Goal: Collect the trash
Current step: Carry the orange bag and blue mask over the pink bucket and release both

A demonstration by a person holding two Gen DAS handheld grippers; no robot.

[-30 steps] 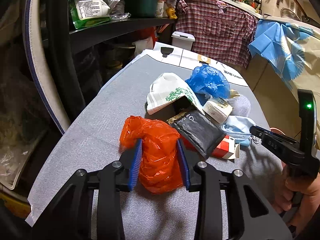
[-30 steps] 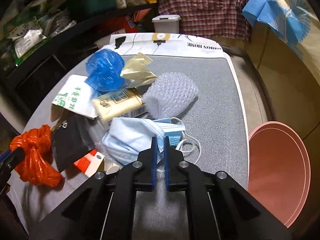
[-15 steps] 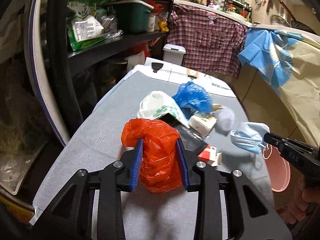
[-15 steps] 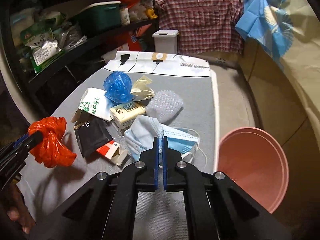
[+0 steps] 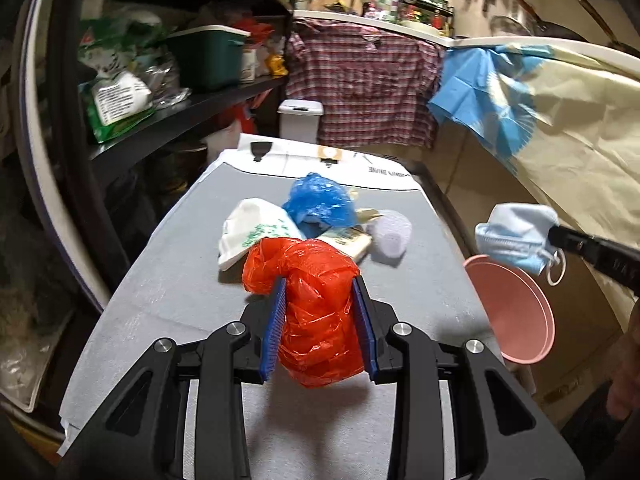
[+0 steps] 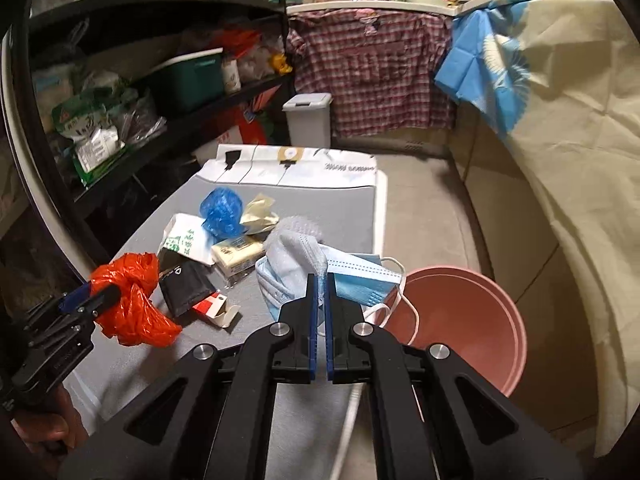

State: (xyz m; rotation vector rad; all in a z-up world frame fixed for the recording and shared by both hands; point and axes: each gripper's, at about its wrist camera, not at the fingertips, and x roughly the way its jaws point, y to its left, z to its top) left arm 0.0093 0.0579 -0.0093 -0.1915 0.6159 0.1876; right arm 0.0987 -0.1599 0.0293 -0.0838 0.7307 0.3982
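Above a grey worktop, the left tool clamps a crumpled orange plastic bag between its blue pads, lifted clear of the surface. The right tool, jaws nearly together, pinches a blue face mask hanging at the rim of a pink bucket at four o'clock. More trash lies at twelve o'clock: a blue plastic bag, a white paper bag, bubble wrap.

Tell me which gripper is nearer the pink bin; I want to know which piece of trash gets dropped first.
Right. The right gripper holds the mask at the table's edge beside the pink bin; the left gripper holds the orange bag over the table, farther off.
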